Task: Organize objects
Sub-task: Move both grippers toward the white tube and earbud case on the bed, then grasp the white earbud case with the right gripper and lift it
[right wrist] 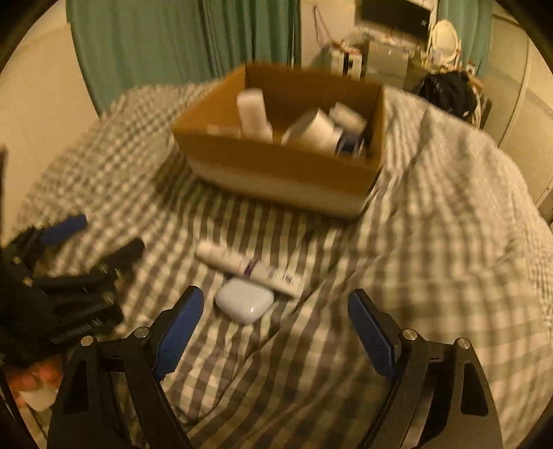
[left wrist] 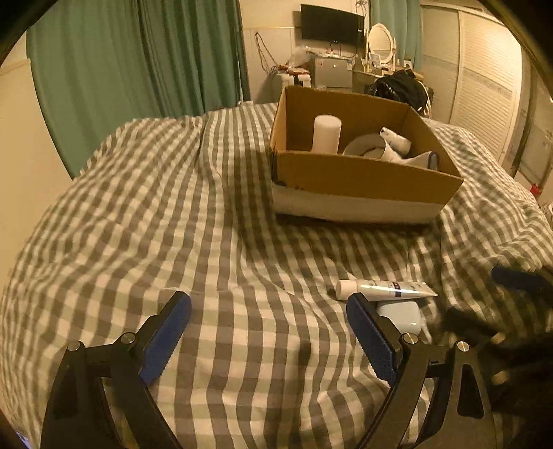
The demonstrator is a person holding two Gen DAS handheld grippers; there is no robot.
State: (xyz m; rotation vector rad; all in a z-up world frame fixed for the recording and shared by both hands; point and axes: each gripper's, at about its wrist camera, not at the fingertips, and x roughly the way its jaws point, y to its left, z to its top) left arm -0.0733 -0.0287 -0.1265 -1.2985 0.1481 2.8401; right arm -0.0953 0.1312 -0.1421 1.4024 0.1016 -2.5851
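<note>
A white tube (left wrist: 383, 289) (right wrist: 249, 268) and a small white rounded case (left wrist: 401, 316) (right wrist: 244, 304) lie side by side on the checked bedspread. An open cardboard box (left wrist: 363, 179) (right wrist: 276, 165) stands further back, holding a white cylinder (left wrist: 326, 133) and several white tubes. My left gripper (left wrist: 268, 311) is open and empty, with the case just beyond its right finger. My right gripper (right wrist: 276, 304) is open and empty, with the case between its fingertips, nearer the left one. The right wrist view is blurred.
The grey-and-white checked bedspread (left wrist: 172, 224) is rumpled into folds. Green curtains (left wrist: 138, 62) hang behind the bed. A television (left wrist: 331, 24), a mirror and cluttered furniture stand at the far wall. Each gripper shows in the other's view, at its edge (right wrist: 62, 276) (left wrist: 511, 311).
</note>
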